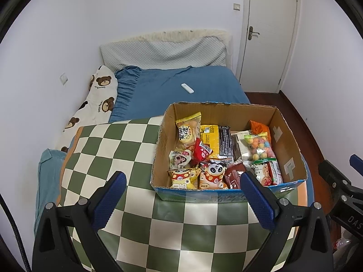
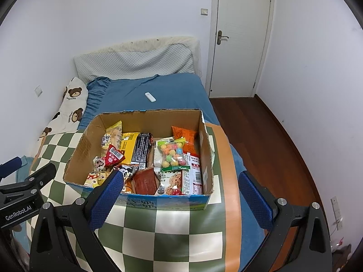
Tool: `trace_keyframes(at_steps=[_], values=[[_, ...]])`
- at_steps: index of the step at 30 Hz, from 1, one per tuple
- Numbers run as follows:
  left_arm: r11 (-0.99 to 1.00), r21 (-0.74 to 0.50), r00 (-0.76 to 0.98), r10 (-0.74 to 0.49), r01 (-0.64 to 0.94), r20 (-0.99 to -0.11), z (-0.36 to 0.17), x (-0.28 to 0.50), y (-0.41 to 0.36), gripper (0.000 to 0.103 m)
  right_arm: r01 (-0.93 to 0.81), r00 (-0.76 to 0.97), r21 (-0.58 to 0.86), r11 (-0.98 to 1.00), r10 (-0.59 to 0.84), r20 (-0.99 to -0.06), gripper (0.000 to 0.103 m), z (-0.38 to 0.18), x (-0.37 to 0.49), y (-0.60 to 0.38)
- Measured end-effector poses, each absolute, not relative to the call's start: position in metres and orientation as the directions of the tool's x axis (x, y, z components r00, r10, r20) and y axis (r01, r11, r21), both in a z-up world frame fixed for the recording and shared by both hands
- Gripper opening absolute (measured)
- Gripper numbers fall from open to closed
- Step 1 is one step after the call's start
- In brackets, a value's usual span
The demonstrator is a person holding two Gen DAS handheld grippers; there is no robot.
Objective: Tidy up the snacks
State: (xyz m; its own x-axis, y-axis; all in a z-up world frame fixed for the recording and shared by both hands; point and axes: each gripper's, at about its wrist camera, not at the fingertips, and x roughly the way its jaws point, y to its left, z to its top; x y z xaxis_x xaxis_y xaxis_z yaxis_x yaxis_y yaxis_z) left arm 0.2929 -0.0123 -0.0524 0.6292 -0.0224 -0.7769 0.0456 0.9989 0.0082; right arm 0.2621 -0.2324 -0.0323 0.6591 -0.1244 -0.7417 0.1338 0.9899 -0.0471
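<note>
open brown cardboard box [image 1: 288, 145] of snack packets, long axis crosswise, sits on the green-and-cream checkered mat [image 1: 109, 149]; left gripper [image 1: 182, 195] and right gripper [image 2: 181, 195] jaws wide, empty.

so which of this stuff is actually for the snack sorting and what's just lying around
For the job:
- cardboard box
- candy ball bag
- red triangular packet
- yellow packet
- checkered mat

Lying about:
- white remote
- bear pillow
- blue bedsheet
</note>
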Motion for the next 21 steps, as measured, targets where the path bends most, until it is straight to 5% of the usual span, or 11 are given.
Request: trace_keyframes(at_steps=[21], values=[[0.999, 0.004, 0.635, -0.031, 0.054, -0.772, -0.0449, 0.2898, -0.0134, 0.103, 0.132, 0.660, -0.048, 0.990, -0.124, -0.741, 0.103, -0.0322, 0.2601, -0.2327]])
